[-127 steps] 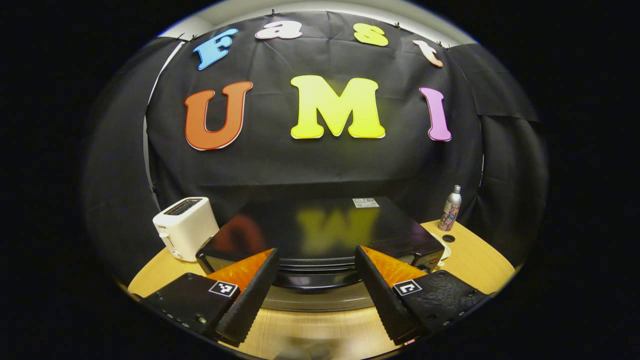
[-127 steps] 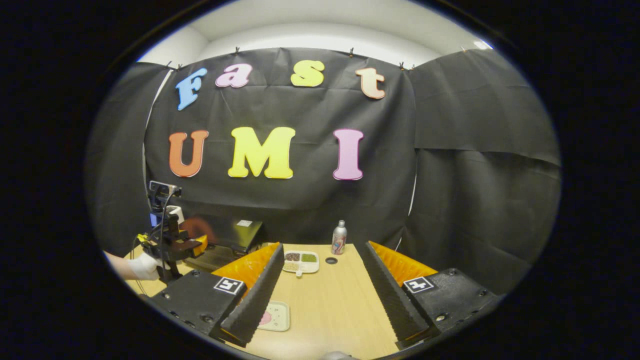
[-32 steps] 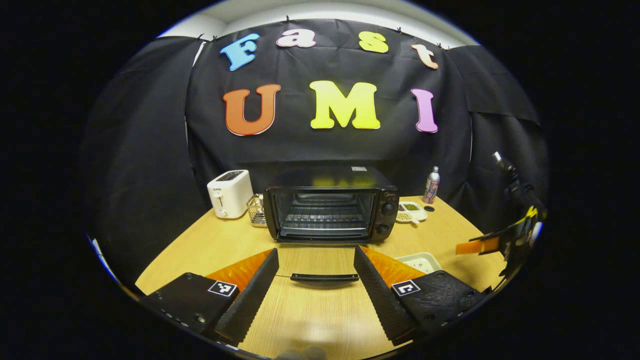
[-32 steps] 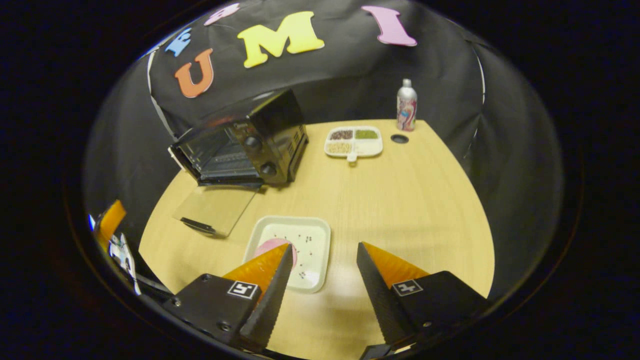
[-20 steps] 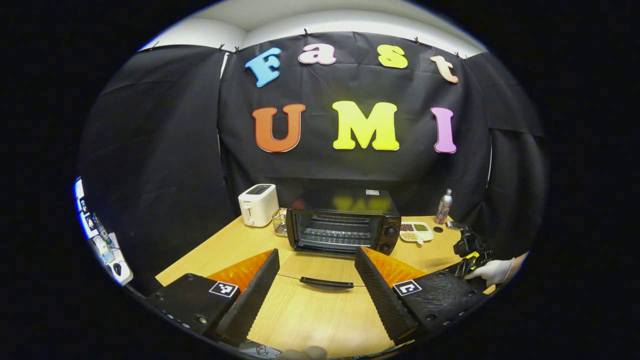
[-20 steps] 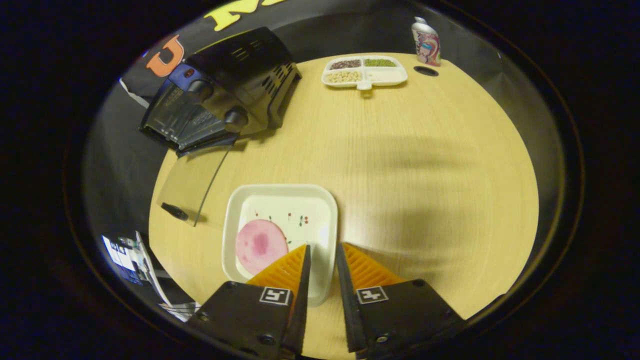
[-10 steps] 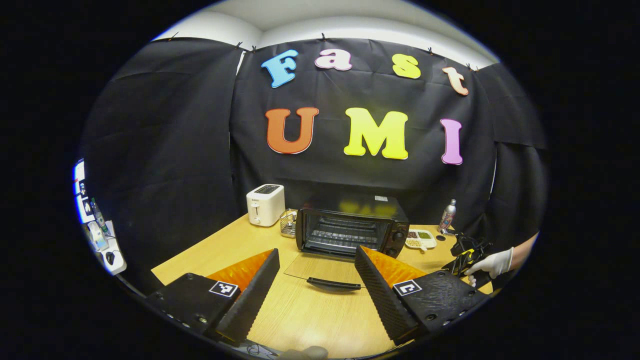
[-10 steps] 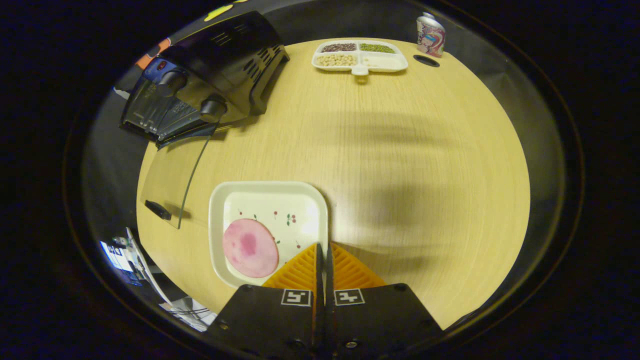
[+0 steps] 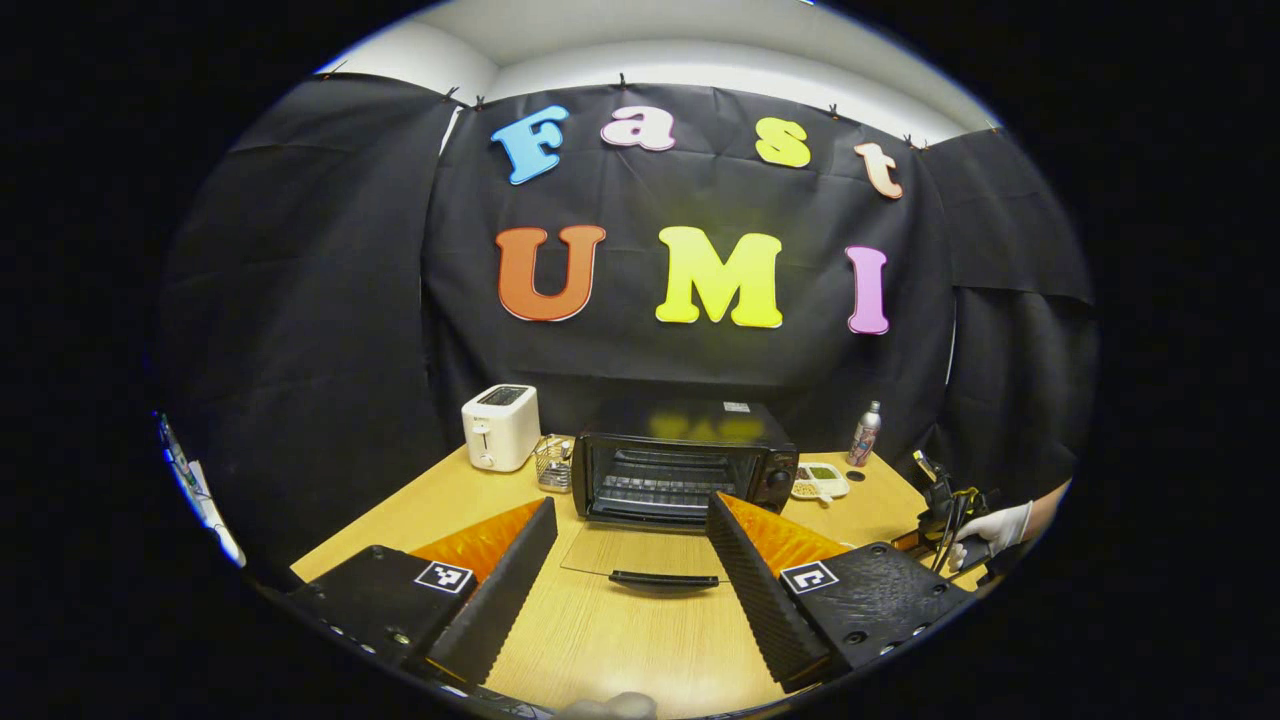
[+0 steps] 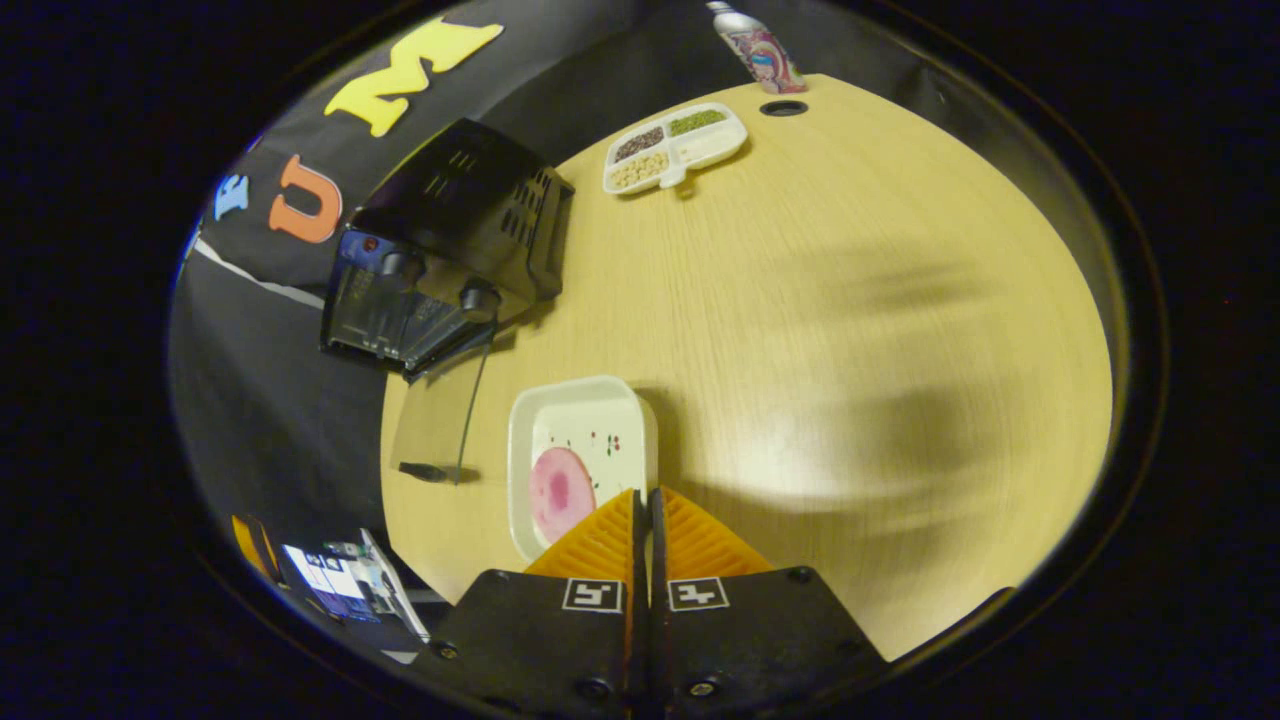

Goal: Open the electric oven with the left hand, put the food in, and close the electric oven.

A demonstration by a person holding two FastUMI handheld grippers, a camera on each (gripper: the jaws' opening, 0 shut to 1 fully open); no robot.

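Left gripper view, item one: our left gripper, fingers spread wide and holding nothing, hovers over the near end of the table. It has backed away from the oven since 1.6 s ago, when the door handle lay just between its fingers.

Item two: electric oven, door folded flat onto the table, handle toward us, wire rack exposed. We judge the opening step done.

Item three: white toaster and small wire basket left of the oven; divided snack dish and slim bottle to its right. At the right rim, a gloved hand carries our other tool.

Writing: a pale sticker on the oven top and printing on the bottle, both too small to read.

Right gripper view, item one: our right gripper, fingers clenched on the near edge of the plate. They stood wide apart 1.6 s ago; the plate is now grasped.

Item two: food, a pink round slice, lies on the plate's near half, left of the fingers.

Item three: oven well apart at upper left, open door between it and the plate. Next, as we judge it, comes carrying the plate to the rack.

Writing: square coded markers on the gripper bodies; no brand legible.
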